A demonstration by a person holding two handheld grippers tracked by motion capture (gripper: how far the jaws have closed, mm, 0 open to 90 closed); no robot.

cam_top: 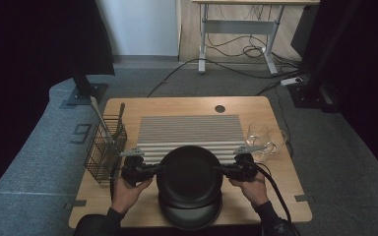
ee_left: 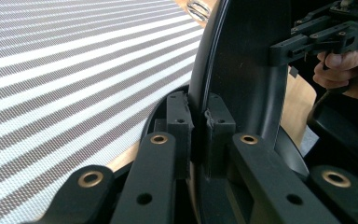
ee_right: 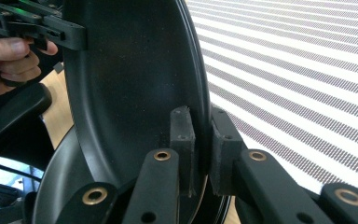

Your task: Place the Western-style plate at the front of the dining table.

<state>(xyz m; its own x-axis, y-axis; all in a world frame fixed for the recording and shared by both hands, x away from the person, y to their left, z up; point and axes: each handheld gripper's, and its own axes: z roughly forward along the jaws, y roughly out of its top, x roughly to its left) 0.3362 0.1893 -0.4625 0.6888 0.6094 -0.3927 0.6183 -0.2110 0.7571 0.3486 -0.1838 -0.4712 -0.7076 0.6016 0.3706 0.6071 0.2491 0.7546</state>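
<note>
Top plate [cam_top: 189, 169] sits btwn both grippers, above the near-centre of the table [cam_top: 128, 105], held over a stack [cam_top: 191, 214] of more black plates; stack count can't tell. Left gripper [cam_top: 156, 168] pinches plate's left rim, right gripper [cam_top: 221, 169] its right rim. Count: 2 grippers, 1 striped mat [cam_top: 189, 128] just beyond the plate, 1 wire basket [cam_top: 103, 147] at left, 2 glasses [cam_top: 266, 137] at right. Pads [ee_left: 179, 119] nearly together, rim clamped btwn them; same in right gripper view [ee_right: 182, 135].
</note>
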